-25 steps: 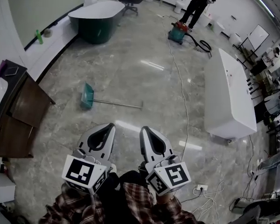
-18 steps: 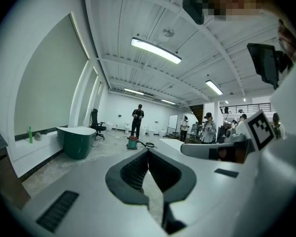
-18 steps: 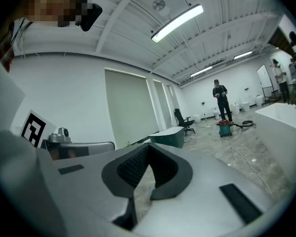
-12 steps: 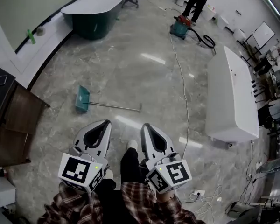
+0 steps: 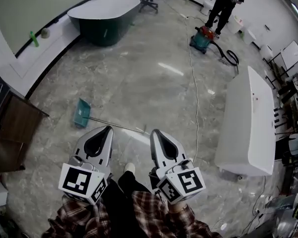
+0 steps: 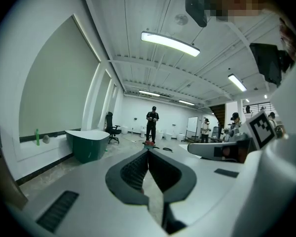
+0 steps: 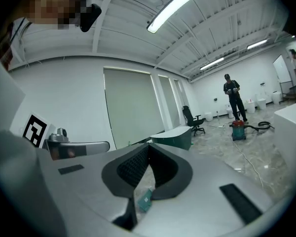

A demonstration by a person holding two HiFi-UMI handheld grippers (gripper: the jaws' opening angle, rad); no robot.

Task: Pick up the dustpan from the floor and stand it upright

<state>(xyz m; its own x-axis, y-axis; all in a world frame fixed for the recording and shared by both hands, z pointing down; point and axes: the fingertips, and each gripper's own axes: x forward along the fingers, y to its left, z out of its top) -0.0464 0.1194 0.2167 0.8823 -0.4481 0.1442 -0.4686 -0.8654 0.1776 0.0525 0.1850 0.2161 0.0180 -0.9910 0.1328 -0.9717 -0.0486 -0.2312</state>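
A teal dustpan lies flat on the grey marble floor, its thin metal handle stretching to the right. Through the gap under the right jaws the teal pan shows again. My left gripper hangs just short of the handle, tips together, nothing in it. Beside it, my right gripper is likewise shut and empty, its tip near the handle's far end. In the left gripper view the left gripper's jaws meet at the tip; in the right gripper view the right gripper shows the same.
A dark green bathtub stands at the back left, a white bathtub at the right. A cable runs along the floor to a vacuum beside a standing person. A brown cabinet is at the left.
Both grippers have come forward toward the dustpan, which now lies much nearer their tips. The jaws stayed shut throughout.
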